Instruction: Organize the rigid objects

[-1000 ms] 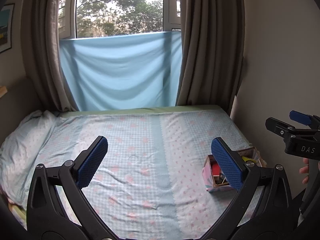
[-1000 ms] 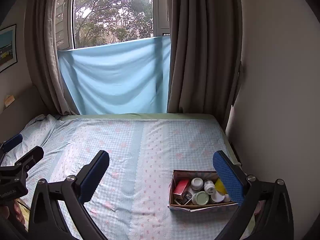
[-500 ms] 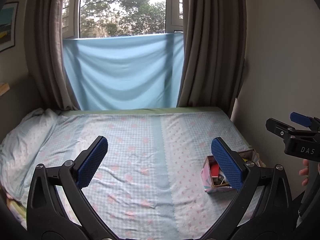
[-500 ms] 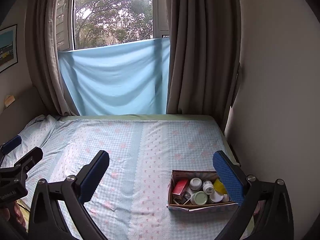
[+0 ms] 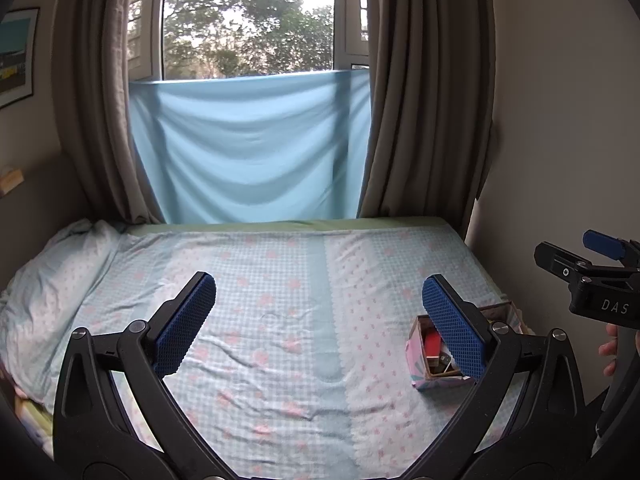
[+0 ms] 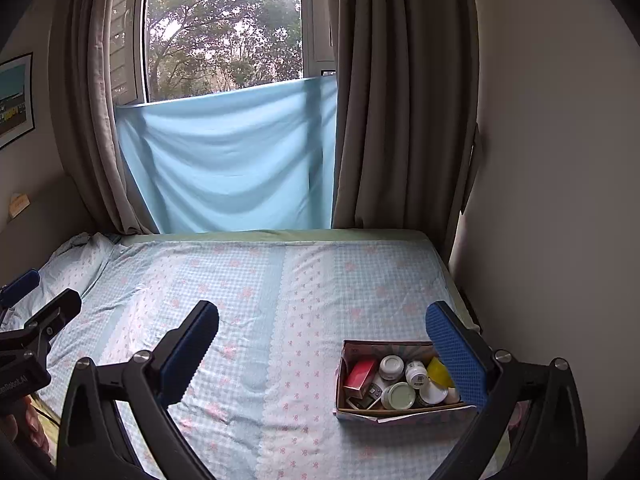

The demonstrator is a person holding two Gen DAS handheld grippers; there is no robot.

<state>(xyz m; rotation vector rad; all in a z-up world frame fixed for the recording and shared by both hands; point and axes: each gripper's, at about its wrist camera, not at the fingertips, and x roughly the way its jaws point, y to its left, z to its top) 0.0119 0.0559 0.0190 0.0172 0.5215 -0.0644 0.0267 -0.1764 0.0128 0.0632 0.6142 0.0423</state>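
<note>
A small cardboard box (image 6: pixel 400 410) sits on the bed near its right edge. It holds a red carton (image 6: pixel 360 372), white jars (image 6: pixel 391 366), a green-lidded jar (image 6: pixel 398 395) and a yellow item (image 6: pixel 438 371). The box also shows in the left wrist view (image 5: pixel 418 354), partly behind a finger. My left gripper (image 5: pixel 318 320) is open and empty above the bed's middle. My right gripper (image 6: pixel 322 344) is open and empty, its right finger (image 6: pixel 456 356) over the box's right end.
The bed (image 6: pixel 280 280) has a blue and pink patterned sheet, with a pillow (image 5: pixel 52 272) at the left. A wall (image 6: pixel 560 200) runs along the right. Curtains (image 5: pixel 424 120) and a blue cloth (image 5: pixel 248 148) hang at the far end.
Both views have tilted slightly; the box sits a little lower and nearer in each frame. Both grippers stay open and empty.
</note>
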